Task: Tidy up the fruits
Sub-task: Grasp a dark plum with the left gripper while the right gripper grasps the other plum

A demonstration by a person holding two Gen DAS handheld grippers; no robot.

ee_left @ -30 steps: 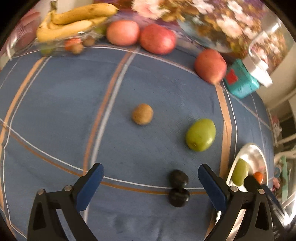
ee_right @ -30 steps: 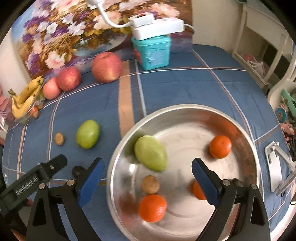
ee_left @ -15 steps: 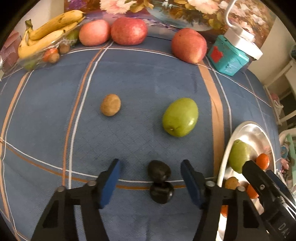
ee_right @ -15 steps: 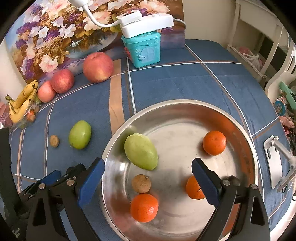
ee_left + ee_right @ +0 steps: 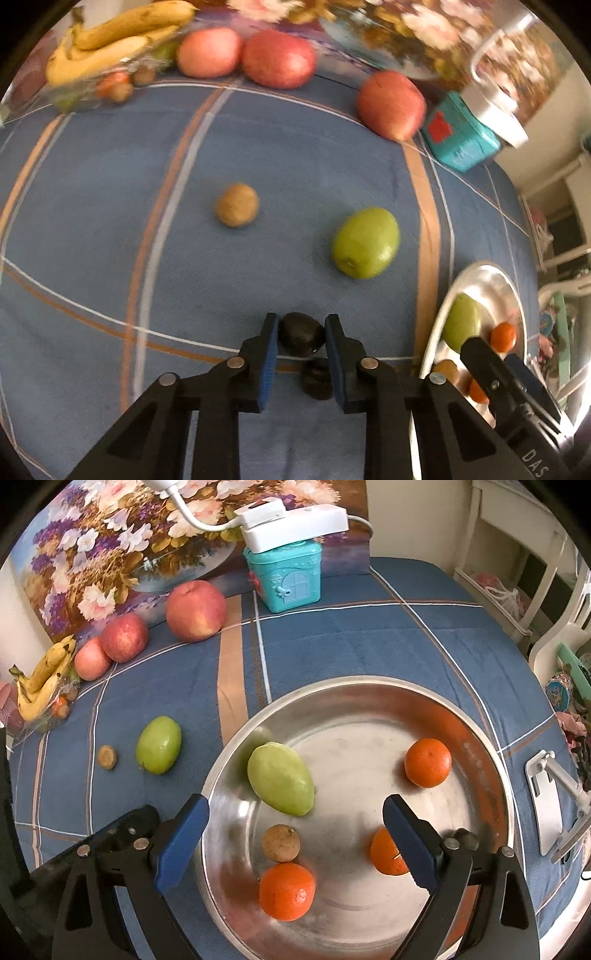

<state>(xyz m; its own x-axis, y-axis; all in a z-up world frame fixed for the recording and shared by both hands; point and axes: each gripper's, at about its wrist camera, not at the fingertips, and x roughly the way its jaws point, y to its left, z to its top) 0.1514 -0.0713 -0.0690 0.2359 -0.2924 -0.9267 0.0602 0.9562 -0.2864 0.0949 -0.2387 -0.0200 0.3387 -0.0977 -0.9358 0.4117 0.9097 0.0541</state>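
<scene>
The left hand-held gripper [image 5: 301, 334] pinches the dark fruit [image 5: 301, 338] on the blue cloth; lifting straight avoids its twin [image 5: 316, 378]. The right hand-held gripper [image 5: 295, 834] hangs spread wide over the steel bowl [image 5: 491, 775].

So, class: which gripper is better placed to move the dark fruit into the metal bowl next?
Left. The left gripper already brackets the dark fruit between its pads, while the right gripper hangs open over the metal bowl.

Two near downward views (shared: metal bowl [image 5: 491, 746])
</scene>
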